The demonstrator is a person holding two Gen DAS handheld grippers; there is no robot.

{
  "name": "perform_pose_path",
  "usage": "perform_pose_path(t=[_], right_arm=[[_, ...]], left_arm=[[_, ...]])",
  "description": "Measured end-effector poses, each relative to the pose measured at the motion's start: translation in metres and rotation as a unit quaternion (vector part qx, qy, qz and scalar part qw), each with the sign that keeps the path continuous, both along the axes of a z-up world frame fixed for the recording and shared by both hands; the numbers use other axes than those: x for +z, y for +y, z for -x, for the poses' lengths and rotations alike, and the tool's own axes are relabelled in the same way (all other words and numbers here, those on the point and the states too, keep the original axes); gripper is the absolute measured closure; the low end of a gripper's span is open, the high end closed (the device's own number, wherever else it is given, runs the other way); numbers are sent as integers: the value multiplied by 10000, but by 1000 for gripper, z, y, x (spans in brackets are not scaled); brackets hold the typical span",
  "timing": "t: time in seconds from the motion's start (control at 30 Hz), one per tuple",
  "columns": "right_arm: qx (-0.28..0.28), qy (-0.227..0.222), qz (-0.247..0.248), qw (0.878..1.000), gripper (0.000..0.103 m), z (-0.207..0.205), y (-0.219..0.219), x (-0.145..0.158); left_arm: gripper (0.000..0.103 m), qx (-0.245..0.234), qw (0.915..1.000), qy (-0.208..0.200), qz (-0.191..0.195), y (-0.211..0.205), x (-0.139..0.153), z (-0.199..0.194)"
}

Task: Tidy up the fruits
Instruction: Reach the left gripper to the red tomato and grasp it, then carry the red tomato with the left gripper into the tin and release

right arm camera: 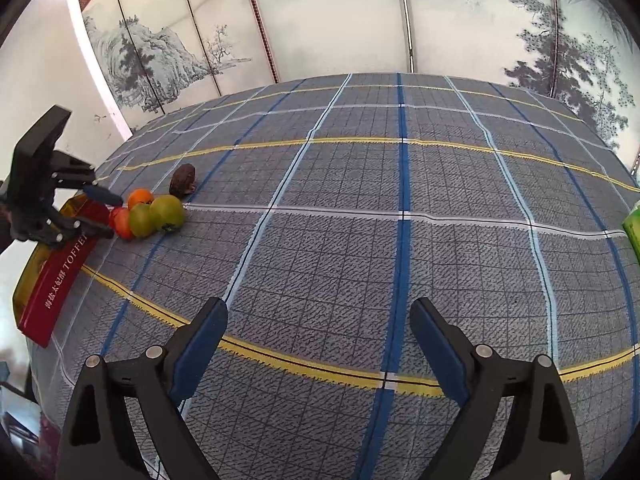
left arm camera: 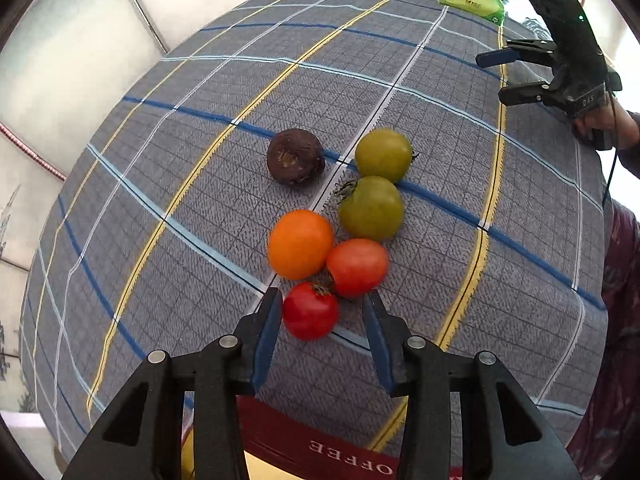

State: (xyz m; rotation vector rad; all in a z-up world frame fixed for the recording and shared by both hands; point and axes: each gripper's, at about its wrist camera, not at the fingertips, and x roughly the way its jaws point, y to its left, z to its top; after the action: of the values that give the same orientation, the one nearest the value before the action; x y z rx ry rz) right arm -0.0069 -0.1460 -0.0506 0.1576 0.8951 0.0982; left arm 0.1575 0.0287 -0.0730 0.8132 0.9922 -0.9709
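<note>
Six fruits sit in a cluster on the plaid cloth: a dark purple fruit (left arm camera: 296, 156), two green tomatoes (left arm camera: 383, 155) (left arm camera: 371, 208), an orange fruit (left arm camera: 300, 244), an orange-red tomato (left arm camera: 357, 267) and a red tomato (left arm camera: 310, 312). My left gripper (left arm camera: 323, 300) points down at the cluster with the red tomato between its blue pads; the left pad is at its skin, while a gap shows at the right pad. In the right wrist view the left gripper (right arm camera: 112, 218) straddles the near end of the cluster (right arm camera: 142, 220). My right gripper (right arm camera: 318, 308) stands open over bare cloth, apart from the fruits.
A red box with gold trim (right arm camera: 60, 280) lies at the table edge beside the fruits, under my left gripper (left arm camera: 320, 440). A green packet (left arm camera: 472, 0) lies at the far side of the cloth. A painted folding screen (right arm camera: 320, 20) stands behind the table.
</note>
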Motion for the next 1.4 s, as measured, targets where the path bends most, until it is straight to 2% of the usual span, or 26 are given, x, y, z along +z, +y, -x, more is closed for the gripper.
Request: perform_pose_path(t=[0.07,0.17,0.23,0.3,0.43,0.57,0.77,0.87,1.0,1.1,1.4], right_arm=[[-2,20,-10,10000,12,0,0,-1],[-16,64,-47,10000,10,-1,-1,-2],[-11,65,-43,10000,9,-1,0,-2],[-4,54,-52,10000,8,-1,0,-2],[-4,69,-99,9999,7,-1,-1,-3],[-7,64,-114,9999,7,0,-2,-2],[-35,55,-131,9999,6,-1,-5,-2],[-36,59,-124,9999,5,-1,-5,-2],[-34,89,-100,9999,4,-2,-5,-2],[-22,107,-63,9999,3,-3,-4,-3],[-17,180,147,9997,1,-6,6,-6]], left_arm=[[60,30,10000,67,57,2,0,-3],[63,317,9992,136,183,6,-1,-8],[74,571,9981,27,240,10,1,-7],[74,922,9953,48,283,14,3,-6],[74,1470,9874,-503,302,16,15,17],[74,2237,9698,-852,469,18,43,41],[74,3292,9328,-1193,855,24,83,89],[74,3584,9172,-1442,978,28,92,114],[74,3876,9012,-1597,1099,36,97,141],[74,4026,8923,-1723,1096,43,98,156],[74,4296,8773,-1890,1006,60,90,178]])
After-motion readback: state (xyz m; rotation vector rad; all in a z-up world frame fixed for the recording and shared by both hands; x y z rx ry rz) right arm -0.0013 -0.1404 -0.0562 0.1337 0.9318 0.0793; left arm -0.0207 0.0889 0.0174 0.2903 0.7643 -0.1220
